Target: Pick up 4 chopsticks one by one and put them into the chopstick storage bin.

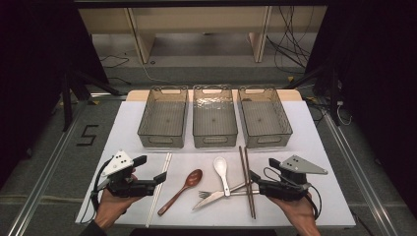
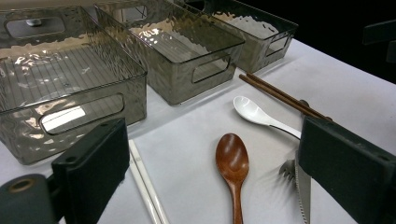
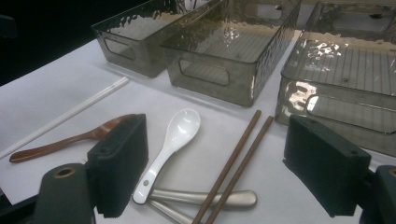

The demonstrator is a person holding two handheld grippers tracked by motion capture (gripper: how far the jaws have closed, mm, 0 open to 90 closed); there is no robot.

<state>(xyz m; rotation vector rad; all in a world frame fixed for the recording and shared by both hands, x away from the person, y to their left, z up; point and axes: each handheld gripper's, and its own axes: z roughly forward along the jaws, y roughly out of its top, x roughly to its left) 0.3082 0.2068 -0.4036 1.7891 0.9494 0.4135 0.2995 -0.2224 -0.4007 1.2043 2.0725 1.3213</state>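
Cutlery lies on a white mat: a wooden spoon [image 1: 187, 184] [image 2: 232, 158] [image 3: 70, 142], a white ceramic spoon [image 1: 221, 169] [image 2: 252, 112] [image 3: 180, 128], brown chopsticks [image 1: 247, 182] [image 2: 280, 95] [image 3: 238, 158], white chopsticks [image 1: 160, 189] [image 2: 144, 182] [image 3: 74, 112], and a metal fork [image 1: 202, 194] [image 2: 286, 169] crossed with a knife [image 1: 212, 198] [image 2: 303, 191]. My left gripper [image 1: 150, 168] [image 2: 215, 149] rests at the front left, open and empty, beside the white chopsticks. At the front right, my right gripper [image 1: 264, 169] [image 3: 219, 154] stands open and empty next to the brown chopsticks.
Three clear grey bins stand in a row at the back of the mat [image 1: 314, 147]: left [image 1: 160, 140], middle [image 1: 215, 140], right [image 1: 268, 140], all with nothing inside. Dark floor, cables and a wooden bench lie beyond the table.
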